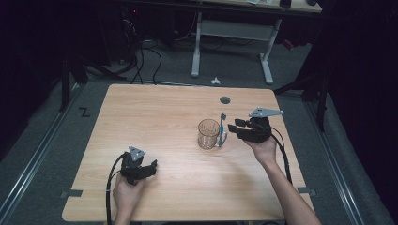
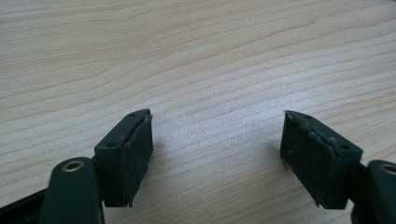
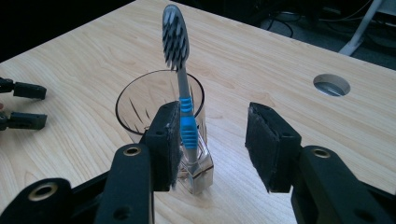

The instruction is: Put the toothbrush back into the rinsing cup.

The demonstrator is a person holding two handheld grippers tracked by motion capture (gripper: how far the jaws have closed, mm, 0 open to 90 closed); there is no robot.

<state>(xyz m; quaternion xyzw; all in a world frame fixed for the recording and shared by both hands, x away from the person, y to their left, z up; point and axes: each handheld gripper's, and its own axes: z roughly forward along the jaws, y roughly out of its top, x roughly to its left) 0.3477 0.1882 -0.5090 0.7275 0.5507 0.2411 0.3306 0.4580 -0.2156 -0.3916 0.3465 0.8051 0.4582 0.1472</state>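
A clear glass (image 1: 208,133) stands right of the table's middle. A toothbrush (image 1: 222,129) with a grey bristled head and a blue grip stands upright against the glass's right side. In the right gripper view the toothbrush (image 3: 180,65) has its foot in a clear piece beside the glass (image 3: 140,105). My right gripper (image 1: 233,127) hovers just right of it, open. In its own view the right gripper (image 3: 212,121) has the brush just ahead of its left jaw, and no pad presses on it. My left gripper (image 1: 154,165) rests near the front left, open. In its own view the left gripper (image 2: 217,121) has bare wood between its jaws.
A round cable hole (image 1: 225,100) sits near the wooden table's (image 1: 155,112) far edge, behind the glass. Beyond the table are a white desk frame (image 1: 232,28) and cables on the grey floor. The left gripper's jaws (image 3: 23,105) show at the left edge of the right gripper view.
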